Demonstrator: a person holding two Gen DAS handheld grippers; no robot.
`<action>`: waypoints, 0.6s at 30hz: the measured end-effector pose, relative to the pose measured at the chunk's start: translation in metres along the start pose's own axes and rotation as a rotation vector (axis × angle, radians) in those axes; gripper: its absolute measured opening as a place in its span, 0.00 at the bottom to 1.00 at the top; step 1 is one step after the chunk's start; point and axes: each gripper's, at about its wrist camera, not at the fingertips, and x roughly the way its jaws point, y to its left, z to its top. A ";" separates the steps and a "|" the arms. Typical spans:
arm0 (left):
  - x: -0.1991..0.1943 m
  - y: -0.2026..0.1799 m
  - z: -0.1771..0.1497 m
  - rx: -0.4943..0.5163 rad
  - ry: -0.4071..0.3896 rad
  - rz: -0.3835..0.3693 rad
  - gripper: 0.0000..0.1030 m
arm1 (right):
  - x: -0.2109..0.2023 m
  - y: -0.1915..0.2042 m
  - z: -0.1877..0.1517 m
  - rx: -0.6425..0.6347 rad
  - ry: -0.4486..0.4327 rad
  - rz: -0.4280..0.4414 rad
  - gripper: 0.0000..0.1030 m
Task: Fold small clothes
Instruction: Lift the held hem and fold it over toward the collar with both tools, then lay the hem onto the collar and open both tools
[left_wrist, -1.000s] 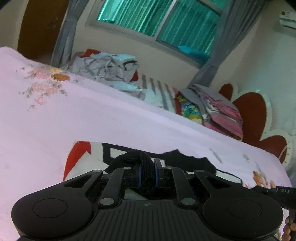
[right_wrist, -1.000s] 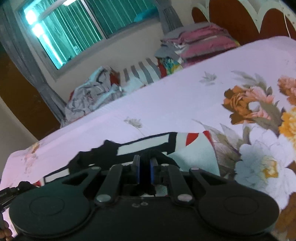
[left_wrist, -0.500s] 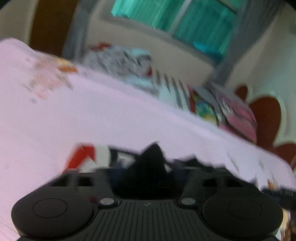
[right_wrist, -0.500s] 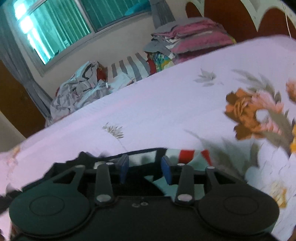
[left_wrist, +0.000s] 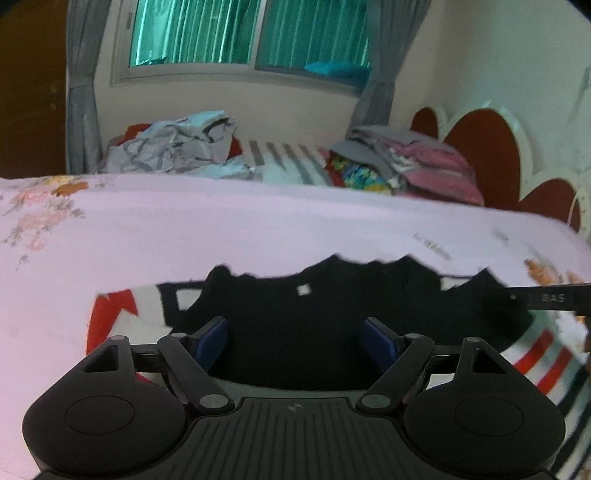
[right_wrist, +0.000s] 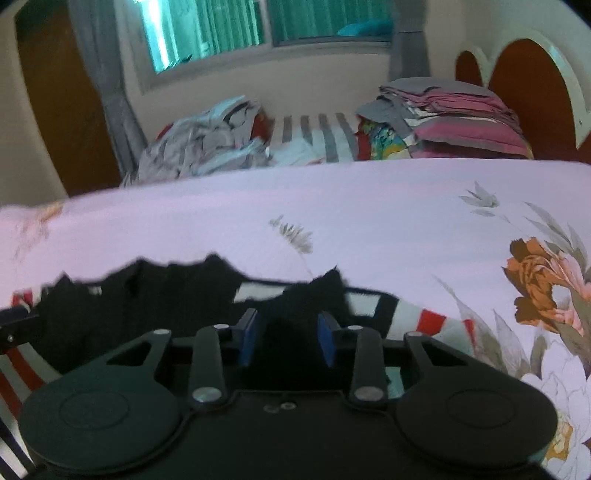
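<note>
A small garment with a black band and red, white and black stripes (left_wrist: 325, 306) lies on the pink flowered bedsheet (left_wrist: 258, 229). My left gripper (left_wrist: 295, 341) is open, its blue pads wide apart over the black band. My right gripper (right_wrist: 288, 336) is open too, over the garment's right end (right_wrist: 303, 295). The other gripper's tip shows at the right edge of the left wrist view (left_wrist: 554, 299).
At the bed's far side lie a crumpled grey cloth pile (left_wrist: 177, 147), a striped cloth (left_wrist: 288, 162) and a stack of folded pink and grey clothes (left_wrist: 417, 162). A scalloped red headboard (left_wrist: 491, 147) stands at right. A window with curtains is behind.
Both grippers were shut on the garment's black band a second ago. Both have opened and let go, and the band now lies on the garment.
</note>
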 end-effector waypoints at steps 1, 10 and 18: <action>0.006 0.005 -0.001 -0.008 0.025 0.022 0.77 | 0.002 0.000 -0.001 -0.008 0.009 -0.015 0.32; -0.003 0.023 -0.017 0.007 0.005 0.103 0.73 | 0.008 -0.006 -0.018 -0.082 -0.003 -0.202 0.26; -0.043 0.004 -0.016 -0.010 -0.048 0.036 0.73 | -0.044 0.027 -0.026 -0.077 -0.048 -0.012 0.24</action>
